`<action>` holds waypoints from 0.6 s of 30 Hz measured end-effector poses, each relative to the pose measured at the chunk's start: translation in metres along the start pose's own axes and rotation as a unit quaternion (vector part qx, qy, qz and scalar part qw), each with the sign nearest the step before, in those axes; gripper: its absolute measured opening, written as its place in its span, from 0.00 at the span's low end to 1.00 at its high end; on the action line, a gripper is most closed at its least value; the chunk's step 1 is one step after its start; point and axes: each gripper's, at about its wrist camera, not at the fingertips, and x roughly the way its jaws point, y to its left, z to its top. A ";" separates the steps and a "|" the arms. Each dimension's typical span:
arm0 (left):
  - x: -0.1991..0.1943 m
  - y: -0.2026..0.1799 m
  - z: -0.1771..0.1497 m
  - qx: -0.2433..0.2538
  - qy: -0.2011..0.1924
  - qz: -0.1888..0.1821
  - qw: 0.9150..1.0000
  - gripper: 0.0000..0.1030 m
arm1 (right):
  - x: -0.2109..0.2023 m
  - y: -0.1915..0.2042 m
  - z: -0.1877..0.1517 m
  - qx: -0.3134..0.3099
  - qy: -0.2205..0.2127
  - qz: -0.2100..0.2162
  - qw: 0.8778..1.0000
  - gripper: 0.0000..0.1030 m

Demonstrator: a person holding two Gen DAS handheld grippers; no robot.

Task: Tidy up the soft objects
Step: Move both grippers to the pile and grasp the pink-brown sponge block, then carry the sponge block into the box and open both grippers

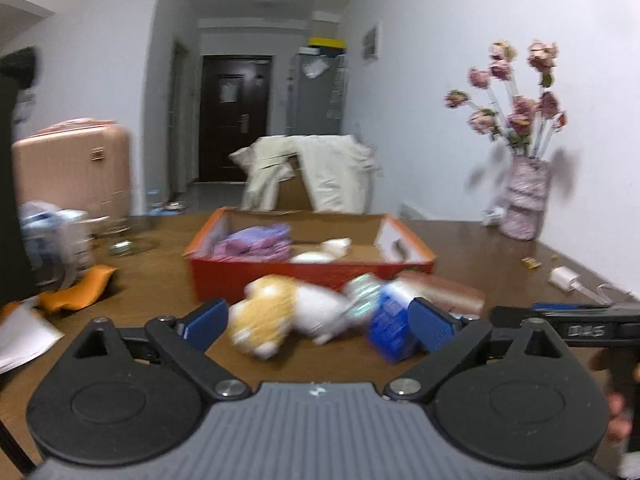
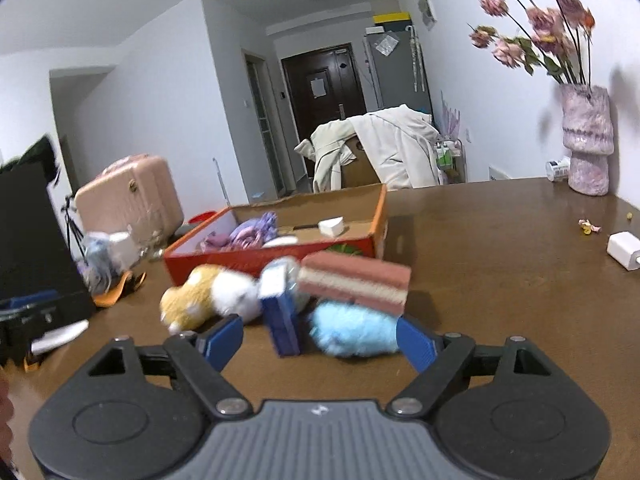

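An orange-red cardboard box (image 1: 308, 274) (image 2: 224, 260) stands on the brown table and holds a purple cloth (image 1: 254, 240) (image 2: 250, 232) and white pieces. In front of it lie a yellow-and-white plush (image 1: 288, 314) (image 2: 208, 296), a blue packet (image 1: 390, 320) (image 2: 280, 312), a pink-and-cream sponge block (image 2: 356, 282) and a light blue fluffy toy (image 2: 354, 332). My left gripper (image 1: 320, 326) is open, with the plush and the blue packet between its blue fingers. My right gripper (image 2: 320, 338) is open, with the blue packet and the fluffy toy between its fingers.
A pink vase with dried flowers (image 1: 522, 196) (image 2: 586, 140) stands at the table's right rear. A white charger (image 1: 564, 278) (image 2: 624, 250) lies at the right. Orange cloth and paper (image 1: 76, 288) lie at the left. A pink suitcase (image 1: 76, 168) and a draped chair (image 1: 308, 172) stand beyond the table.
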 end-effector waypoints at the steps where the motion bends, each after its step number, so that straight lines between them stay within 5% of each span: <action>1: 0.010 -0.007 0.006 0.000 0.002 -0.006 1.000 0.88 | 0.008 -0.009 0.005 0.013 0.001 0.002 1.000 0.75; 4: 0.050 -0.027 0.025 0.000 0.022 -0.026 0.999 0.77 | 0.035 -0.032 0.017 0.052 0.012 0.004 0.999 0.66; 9: 0.119 -0.049 0.041 -0.033 0.077 -0.067 0.994 0.72 | 0.075 -0.062 0.029 0.117 0.032 0.031 0.992 0.57; 14: 0.183 -0.062 0.042 -0.064 0.160 -0.096 0.980 0.44 | 0.104 -0.080 0.029 0.157 0.047 0.027 0.986 0.46; 18: 0.200 -0.061 0.036 -0.079 0.181 -0.109 0.974 0.26 | 0.115 -0.090 0.023 0.190 0.057 0.044 0.979 0.38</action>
